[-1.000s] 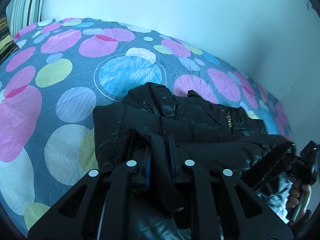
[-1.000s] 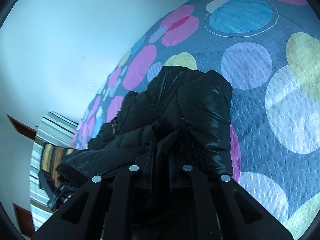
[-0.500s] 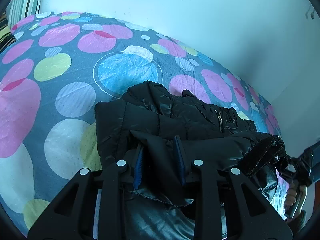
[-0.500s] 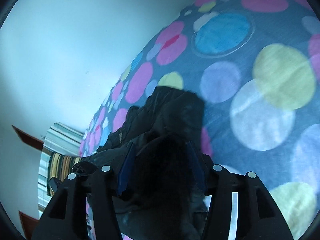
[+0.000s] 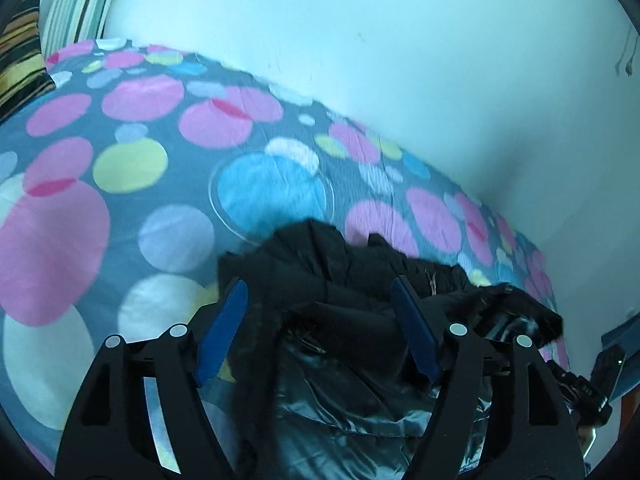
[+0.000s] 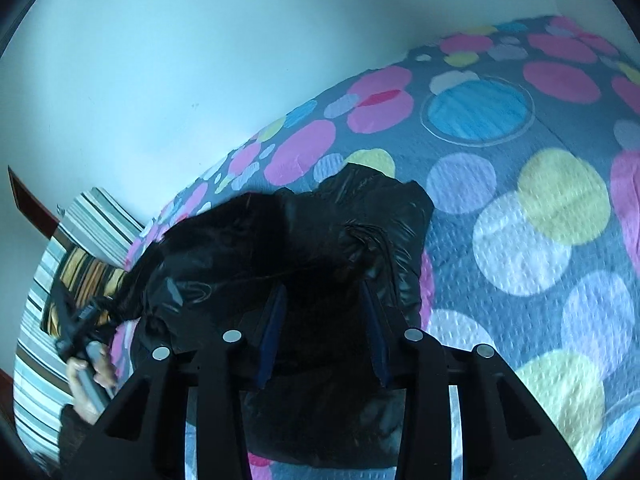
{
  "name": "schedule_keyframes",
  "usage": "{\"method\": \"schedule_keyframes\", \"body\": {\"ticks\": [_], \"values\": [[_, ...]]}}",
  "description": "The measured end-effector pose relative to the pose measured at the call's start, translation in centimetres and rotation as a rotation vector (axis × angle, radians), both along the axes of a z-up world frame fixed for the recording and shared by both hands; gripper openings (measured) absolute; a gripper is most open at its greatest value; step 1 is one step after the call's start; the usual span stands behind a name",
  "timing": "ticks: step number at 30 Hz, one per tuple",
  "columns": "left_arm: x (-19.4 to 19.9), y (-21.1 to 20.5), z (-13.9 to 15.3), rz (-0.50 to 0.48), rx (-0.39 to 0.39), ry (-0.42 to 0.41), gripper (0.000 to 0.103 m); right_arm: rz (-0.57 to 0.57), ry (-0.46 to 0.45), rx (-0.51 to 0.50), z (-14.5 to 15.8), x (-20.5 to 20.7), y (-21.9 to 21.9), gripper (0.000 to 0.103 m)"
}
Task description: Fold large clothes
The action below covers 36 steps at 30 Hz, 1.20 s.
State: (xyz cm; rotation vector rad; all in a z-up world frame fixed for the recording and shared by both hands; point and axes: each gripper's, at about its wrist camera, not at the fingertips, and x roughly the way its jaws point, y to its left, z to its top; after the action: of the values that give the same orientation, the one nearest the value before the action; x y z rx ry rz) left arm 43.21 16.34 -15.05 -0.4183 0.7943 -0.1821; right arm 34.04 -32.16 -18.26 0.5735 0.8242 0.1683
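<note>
1. Padding makes the black shiny quilted puffer jacket (image 5: 360, 308) light, soft and springy, its shell probably slippery; a hem or seam edge looks the surest hold.
2. It lies bunched on the polka-dot grey bedspread (image 5: 120, 184), near the white wall (image 5: 360, 60).
3. A second ago the left gripper (image 5: 320, 320) and right gripper (image 6: 324, 320) pinched its fabric; now both gape, holding nothing.

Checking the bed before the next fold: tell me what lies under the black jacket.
The dotted bedspread shows all around the jacket, which lies on it. Whatever is beneath the jacket's middle is covered and cannot be seen.
</note>
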Motion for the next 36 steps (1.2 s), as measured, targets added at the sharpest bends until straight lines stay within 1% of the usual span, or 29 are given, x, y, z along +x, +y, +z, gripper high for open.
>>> {"method": "schedule_keyframes", "body": {"ticks": [2, 6, 8, 10, 11, 14, 15, 18, 20, 21, 22, 23, 24, 25, 26, 28, 29, 32, 34, 36], "values": [[-0.2, 0.6, 0.4, 0.005, 0.021, -0.011, 0.074, 0.010, -0.003, -0.003, 0.1, 0.4, 0.4, 0.039], [-0.3, 0.6, 0.1, -0.035, 0.065, -0.004, 0.074, 0.024, -0.014, -0.037, 0.8, 1.6, 1.4, 0.039], [0.1, 0.2, -0.2, -0.056, 0.084, 0.007, 0.074, 0.025, -0.019, -0.069, 1.4, 2.6, 1.7, 0.039], [1.0, -0.6, -0.5, -0.096, 0.107, 0.020, 0.075, 0.018, -0.018, -0.123, 1.8, 3.6, 1.9, 0.039], [1.3, -0.9, -0.7, -0.111, 0.117, 0.024, 0.076, 0.008, -0.020, -0.158, 2.0, 4.1, 2.0, 0.041], [3.2, -1.9, -1.3, -0.133, 0.180, 0.044, 0.077, -0.008, -0.012, -0.224, 2.0, 5.5, 1.4, 0.061], [3.9, -2.2, -1.6, -0.141, 0.199, 0.048, 0.078, -0.006, -0.007, -0.243, 1.8, 6.3, 1.2, 0.064], [5.6, -3.0, -2.5, -0.196, 0.219, 0.078, 0.080, 0.011, 0.004, -0.286, 1.4, 7.9, 0.8, 0.065], [6.3, -3.5, -3.1, -0.219, 0.230, 0.101, 0.080, 0.036, 0.022, -0.282, 0.7, 8.9, 0.8, 0.067], [6.5, -3.7, -3.3, -0.230, 0.236, 0.109, 0.078, 0.054, 0.033, -0.270, 0.2, 9.6, 0.8, 0.067], [6.8, -4.0, -3.5, -0.238, 0.250, 0.108, 0.071, 0.063, 0.042, -0.267, -0.1, 10.0, 0.9, 0.064], [6.9, -4.4, -3.6, -0.247, 0.273, 0.107, 0.054, 0.072, 0.060, -0.270, -0.5, 10.6, 1.0, 0.039], [7.1, -4.9, -3.9, -0.256, 0.301, 0.111, 0.043, 0.078, 0.088, -0.274, -1.0, 11.0, 1.2, 0.027], [7.3, -5.3, -4.0, -0.251, 0.324, 0.115, 0.040, 0.069, 0.102, -0.284, -1.4, 11.4, 1.3, 0.025], [7.6, -5.7, -4.3, -0.238, 0.360, 0.122, 0.040, 0.067, 0.106, -0.298, -1.7, 11.9, 1.6, 0.022], [8.3, -6.0, -5.0, -0.216, 0.396, 0.140, 0.039, 0.059, 0.128, -0.333, -2.5, 12.7, 2.1, 0.020], [8.6, -6.1, -5.5, -0.207, 0.403, 0.150, 0.040, 0.056, 0.149, -0.345, -3.1, 13.2, 2.3, 0.020], [9.2, -6.1, -6.9, -0.190, 0.418, 0.154, 0.048, 0.072, 0.195, -0.369, -5.2, 14.2, 2.9, 0.021], [9.5, -6.0, -7.7, -0.179, 0.402, 0.155, 0.050, 0.075, 0.207, -0.355, -6.1, 14.6, 2.9, 0.021], [9.9, -6.0, -8.3, -0.172, 0.397, 0.159, 0.052, 0.071, 0.211, -0.321, -6.9, 14.8, 2.4, 0.021]]}}
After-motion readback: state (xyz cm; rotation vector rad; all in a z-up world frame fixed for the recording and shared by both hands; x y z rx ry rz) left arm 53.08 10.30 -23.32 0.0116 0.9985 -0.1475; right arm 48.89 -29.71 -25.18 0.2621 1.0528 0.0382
